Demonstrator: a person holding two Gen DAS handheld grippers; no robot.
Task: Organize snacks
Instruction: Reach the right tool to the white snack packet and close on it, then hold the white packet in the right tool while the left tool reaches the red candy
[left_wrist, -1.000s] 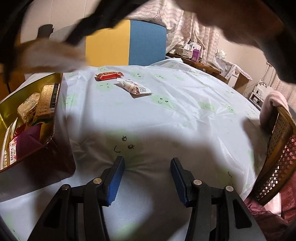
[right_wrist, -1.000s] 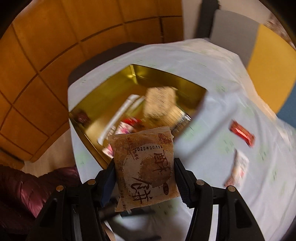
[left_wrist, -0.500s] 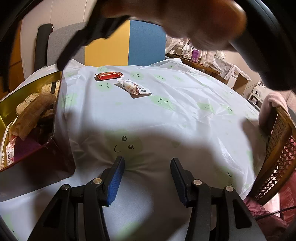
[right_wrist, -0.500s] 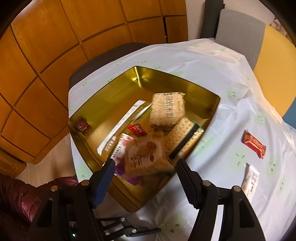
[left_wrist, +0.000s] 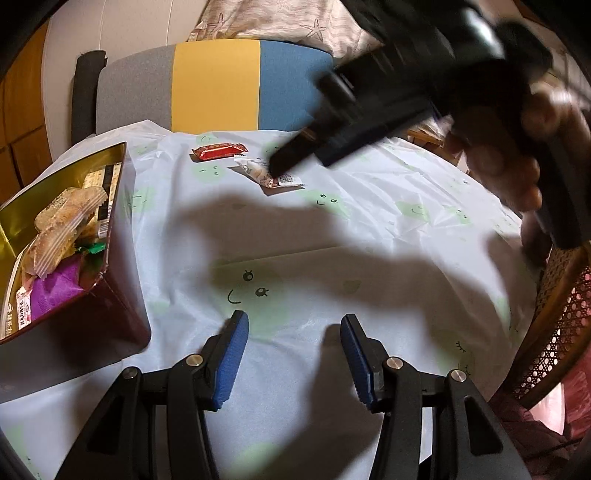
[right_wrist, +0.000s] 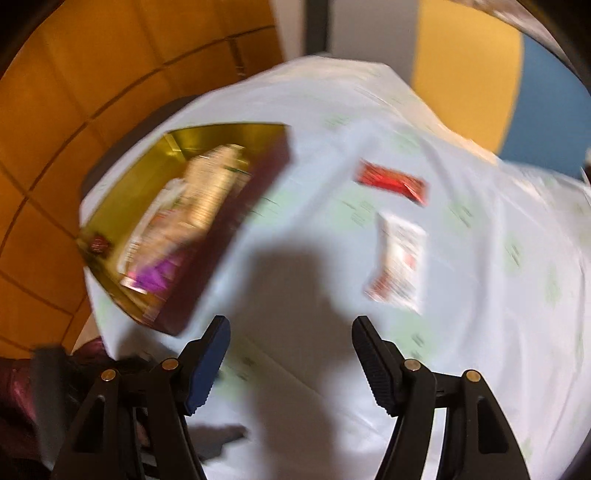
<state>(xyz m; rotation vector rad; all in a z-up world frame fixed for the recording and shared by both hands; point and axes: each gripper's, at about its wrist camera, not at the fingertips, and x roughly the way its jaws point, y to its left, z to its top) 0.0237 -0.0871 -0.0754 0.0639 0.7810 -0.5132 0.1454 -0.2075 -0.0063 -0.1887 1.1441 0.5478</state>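
**Both grippers empty; two snacks outside the tin**

Left gripper (left_wrist: 293, 356): jaws parted, nothing between the blue pads. It sits low over the tablecloth (left_wrist: 369, 229), pointing across the table.

Right gripper (right_wrist: 291, 360): jaws stand wide apart with nothing between them; they have just been opening. The right wrist view is smeared by motion. In the left wrist view this gripper (left_wrist: 291, 162) appears as a dark shape held by a hand (left_wrist: 517, 147) at upper right, its tip above the white packet (left_wrist: 267, 175).

Tin (left_wrist: 110, 314): gold inside, dark red outside, on the table's left side. It holds several wrapped snacks, among them a brown rice-cracker pack (left_wrist: 62, 221) lying on top and a purple packet (left_wrist: 55, 291) beneath it.

Loose snacks: a red bar (left_wrist: 218, 150) and the white packet lie on the cloth near the far edge, just beside each other and well apart from the tin. The right wrist view shows the same pair, red bar (right_wrist: 391, 182) beyond white packet (right_wrist: 399, 258).

Surroundings: a grey, yellow and blue chair back (left_wrist: 214, 85) stands behind the table; a cane chair (left_wrist: 554, 332) at the right.
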